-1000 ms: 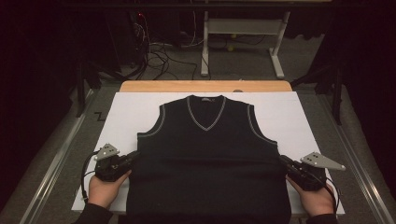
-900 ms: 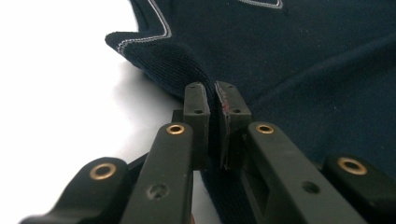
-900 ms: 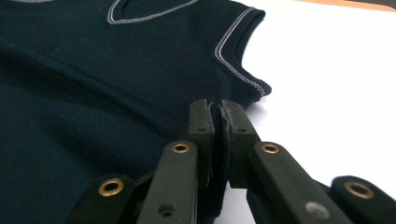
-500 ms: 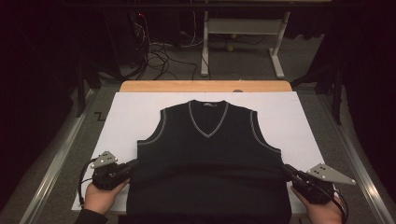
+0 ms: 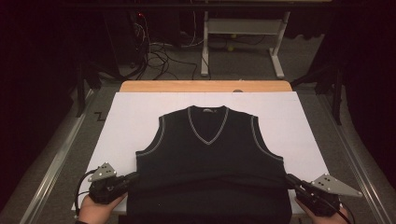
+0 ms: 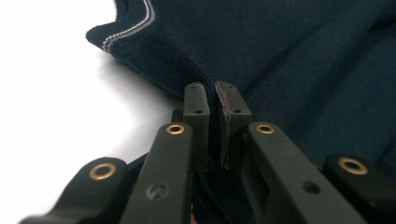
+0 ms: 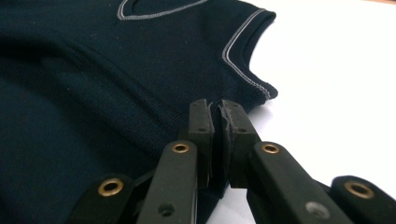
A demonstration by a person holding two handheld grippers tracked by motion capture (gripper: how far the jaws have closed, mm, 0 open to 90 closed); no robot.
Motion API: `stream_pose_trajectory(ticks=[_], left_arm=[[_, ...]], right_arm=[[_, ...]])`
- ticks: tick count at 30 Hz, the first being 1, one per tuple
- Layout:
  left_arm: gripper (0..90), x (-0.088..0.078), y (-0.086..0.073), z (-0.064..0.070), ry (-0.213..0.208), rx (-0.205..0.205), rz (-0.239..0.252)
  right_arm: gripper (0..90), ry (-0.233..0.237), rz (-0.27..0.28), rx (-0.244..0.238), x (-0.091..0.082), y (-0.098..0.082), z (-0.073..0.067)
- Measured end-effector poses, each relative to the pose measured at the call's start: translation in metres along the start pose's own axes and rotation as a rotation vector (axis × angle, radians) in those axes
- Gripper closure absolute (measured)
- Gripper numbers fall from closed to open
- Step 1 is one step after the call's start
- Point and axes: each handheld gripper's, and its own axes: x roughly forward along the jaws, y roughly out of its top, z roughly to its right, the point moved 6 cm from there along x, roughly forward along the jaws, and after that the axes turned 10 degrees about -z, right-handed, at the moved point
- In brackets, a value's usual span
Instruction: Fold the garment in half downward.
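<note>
Tongs [image 5: 132, 178] [image 5: 293, 180] pinch the vest's [image 5: 210, 158] two side edges between them.

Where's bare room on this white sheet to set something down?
Free: the white sheet left of the dark knitted vest, the strip right of it, and the band between collar and wooden table edge. Crowded: the near corners, where left gripper and right gripper pinch the vest's sides.

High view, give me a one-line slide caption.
Both tongs, left and right, clamp the side edges of a dark vest on a white table.
</note>
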Motion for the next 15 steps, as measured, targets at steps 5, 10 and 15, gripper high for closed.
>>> stream_pose_trajectory(ticks=[5,10,15], left_arm=[[80.0,0.000,-0.006,0.002,0.002,0.008,-0.021],[80.0,0.002,-0.014,0.004,0.003,0.011,-0.049],[79.9,0.001,-0.018,0.004,-0.002,0.009,-0.060]], right_arm=[[84.8,0.013,-0.018,-0.007,-0.002,-0.007,-0.003],[84.7,0.032,-0.058,-0.021,-0.004,-0.018,-0.007],[84.6,0.046,-0.081,-0.021,-0.005,-0.026,-0.009]])
